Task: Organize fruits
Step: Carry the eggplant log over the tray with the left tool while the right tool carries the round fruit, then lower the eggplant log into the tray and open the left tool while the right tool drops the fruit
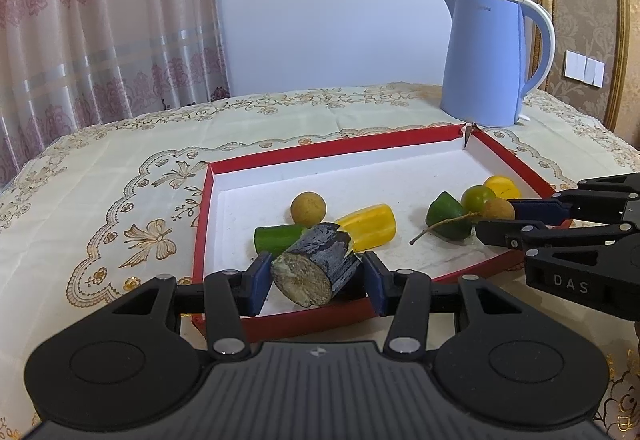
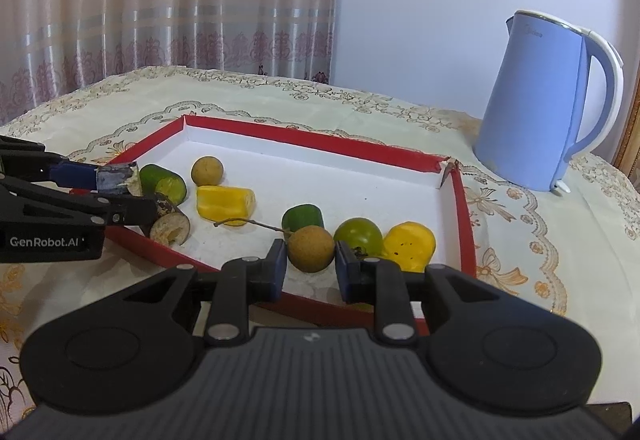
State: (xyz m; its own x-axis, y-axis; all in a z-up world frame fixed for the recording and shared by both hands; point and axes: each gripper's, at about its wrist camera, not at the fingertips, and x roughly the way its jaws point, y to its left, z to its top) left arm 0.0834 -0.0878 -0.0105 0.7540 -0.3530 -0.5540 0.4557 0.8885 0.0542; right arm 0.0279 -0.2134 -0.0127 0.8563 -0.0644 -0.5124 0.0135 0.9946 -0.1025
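Both grippers hover over the red tray [image 1: 280, 155], the left gripper [image 1: 316, 276] clamped on a dark sugarcane stub [image 1: 316, 264], the right gripper [image 2: 310, 264] pinching a brown longan [image 2: 311, 248] whose trailing stem could drag neighbouring fruit.

The red tray [image 1: 280, 159] looks like matt cardboard with a rough white paper lining, on an embroidered cloth [image 1: 120, 167] covering the bench. The blue kettle [image 1: 484, 59] is smooth, faintly glossy plastic. The sugarcane piece [image 1: 316, 264] has dark, flaky bark and a fibrous cut face.
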